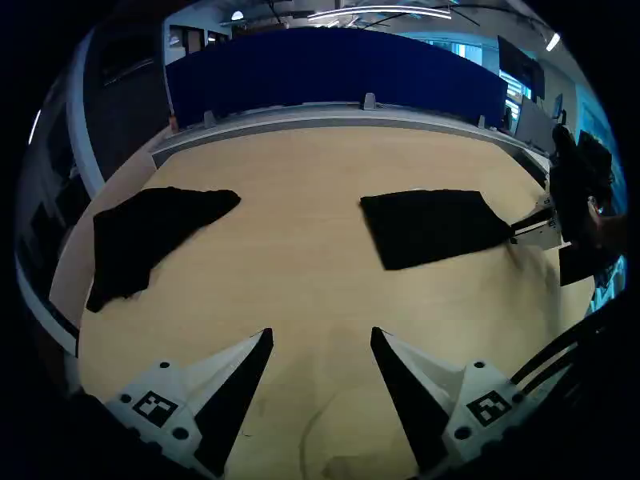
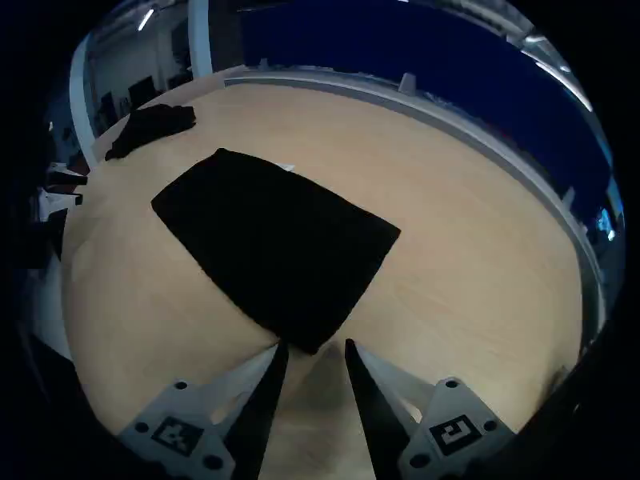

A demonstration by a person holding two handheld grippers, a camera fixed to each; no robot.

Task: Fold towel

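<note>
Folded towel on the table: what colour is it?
The towel is plain black, clearest in the right gripper view.

Right hand-held gripper (image 1: 520,230) — fingertips indistinct

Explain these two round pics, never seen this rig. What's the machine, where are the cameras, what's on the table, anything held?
No robot: a person carries a two-finger tool in each hand, with a fisheye camera on each looking along its fingers. The left gripper view shows the left hand-held gripper open above a wooden table. The right gripper view shows the right hand-held gripper, open, its tips at the near corner of a flat black towel. A crumpled black towel lies apart from it on the same table. Nothing is held yet.
</note>
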